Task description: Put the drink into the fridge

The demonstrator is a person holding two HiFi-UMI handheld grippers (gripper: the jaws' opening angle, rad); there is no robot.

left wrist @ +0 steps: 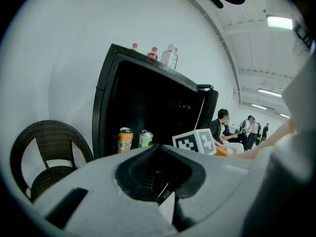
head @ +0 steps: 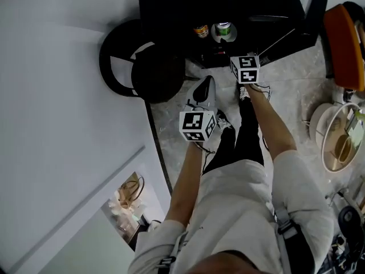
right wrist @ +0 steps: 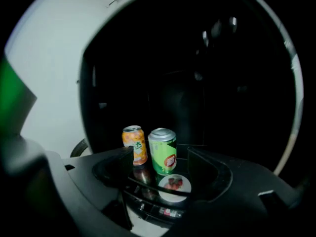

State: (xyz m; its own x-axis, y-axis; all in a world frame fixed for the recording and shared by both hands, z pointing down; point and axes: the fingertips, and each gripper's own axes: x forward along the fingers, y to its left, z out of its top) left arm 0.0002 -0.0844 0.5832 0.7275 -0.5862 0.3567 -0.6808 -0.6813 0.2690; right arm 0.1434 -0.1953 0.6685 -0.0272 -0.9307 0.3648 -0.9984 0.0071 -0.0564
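Note:
A black fridge (head: 171,4) stands open, and on its low shelf an orange can (head: 201,31) and a green can (head: 223,31) stand side by side. My right gripper (head: 232,49) reaches into the opening. In the right gripper view that gripper (right wrist: 162,161) is open; the green can (right wrist: 163,149) stands upright right at its fingertips, untouched, with the orange can (right wrist: 135,143) to its left. My left gripper (head: 206,85) hangs back from the fridge, shut and empty. From the left gripper view both cans (left wrist: 133,139) show beyond its grey jaws.
A dark wicker chair (head: 142,67) stands left of the fridge against the white wall. Bottles (left wrist: 169,57) stand on the fridge top. The fridge door (head: 279,39) swings out to the right. An orange seat (head: 345,44) and a round table (head: 336,136) are at right.

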